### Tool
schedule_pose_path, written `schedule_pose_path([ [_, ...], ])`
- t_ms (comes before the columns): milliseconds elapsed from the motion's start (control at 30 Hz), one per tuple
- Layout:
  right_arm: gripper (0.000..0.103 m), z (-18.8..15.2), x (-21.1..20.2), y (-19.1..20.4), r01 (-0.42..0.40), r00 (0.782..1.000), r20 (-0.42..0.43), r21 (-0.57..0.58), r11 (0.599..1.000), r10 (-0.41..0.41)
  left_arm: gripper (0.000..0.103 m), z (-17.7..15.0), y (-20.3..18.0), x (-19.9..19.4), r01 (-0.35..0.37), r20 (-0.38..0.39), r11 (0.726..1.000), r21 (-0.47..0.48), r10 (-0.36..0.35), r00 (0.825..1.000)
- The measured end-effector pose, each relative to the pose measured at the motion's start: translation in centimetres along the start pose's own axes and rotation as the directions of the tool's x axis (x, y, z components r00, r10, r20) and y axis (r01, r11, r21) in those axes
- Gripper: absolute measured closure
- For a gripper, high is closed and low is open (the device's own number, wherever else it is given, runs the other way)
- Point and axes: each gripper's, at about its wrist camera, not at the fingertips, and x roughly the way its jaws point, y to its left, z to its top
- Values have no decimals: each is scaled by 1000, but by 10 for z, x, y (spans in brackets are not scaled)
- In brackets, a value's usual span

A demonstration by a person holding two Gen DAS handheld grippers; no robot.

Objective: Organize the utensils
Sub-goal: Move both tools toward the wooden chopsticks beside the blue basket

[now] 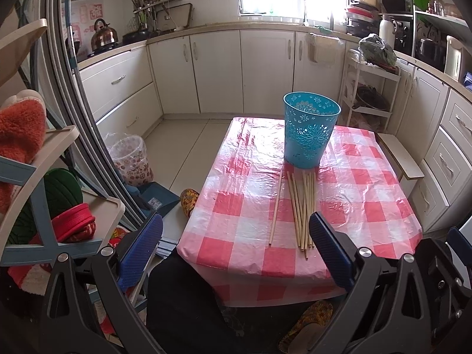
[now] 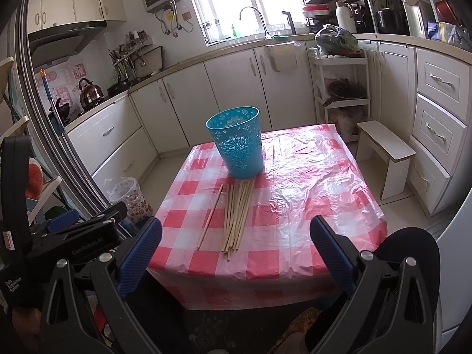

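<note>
Covering the small tabletop [image 1: 368, 203] [image 2: 309, 200] in a kitchen of white cabinets [image 1: 218, 70] [image 2: 188, 100] is a red-and-white checked plastic cloth, glossy and wrinkled under window light. A blue plastic basket [image 1: 309, 131] [image 2: 237, 144] with cut-out flower patterns stands upright toward the far side of the cloth. Just in front of its base lies a bundle of wooden chopsticks [image 1: 303, 209] [image 2: 236, 218], laid lengthwise toward the near edge, their far ends touching or nearly touching the basket; one chopstick [image 1: 275, 206] [image 2: 210, 216] lies slightly apart to the left of the bundle. The left claw [image 1: 236, 250] hangs at the near edge of the tabletop, its blue fingers [image 1: 141, 250] spread wide and holding nothing. The right claw [image 2: 236, 253] sits beside it at the same edge, likewise released, its fingers [image 2: 333, 256] apart and clear of the chopsticks. A small white stool [image 1: 401, 159] [image 2: 386, 153] stands on the floor to the right.
</note>
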Motion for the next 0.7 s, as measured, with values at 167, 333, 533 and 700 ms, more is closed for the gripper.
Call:
schedule_pose_path([
  [167,7,2,13,-1,5,1000,-16,3,1000,-5,8,2,-2,12,-1,-20,1000,1,1,1000],
  [333,7,3,28,0,9,999,-42,4,1000,-9,8,5,-2,29,-1,-42,1000,0,1,999],
  [533,7,6,43,-2,15,998,-65,5,1000,-14,8,9,-4,48,3,-61,1000,-6,-3,998],
  [700,7,8,49,-2,14,997,-69,2,1000,-14,8,13,-6,57,3,-65,1000,-6,-3,998],
])
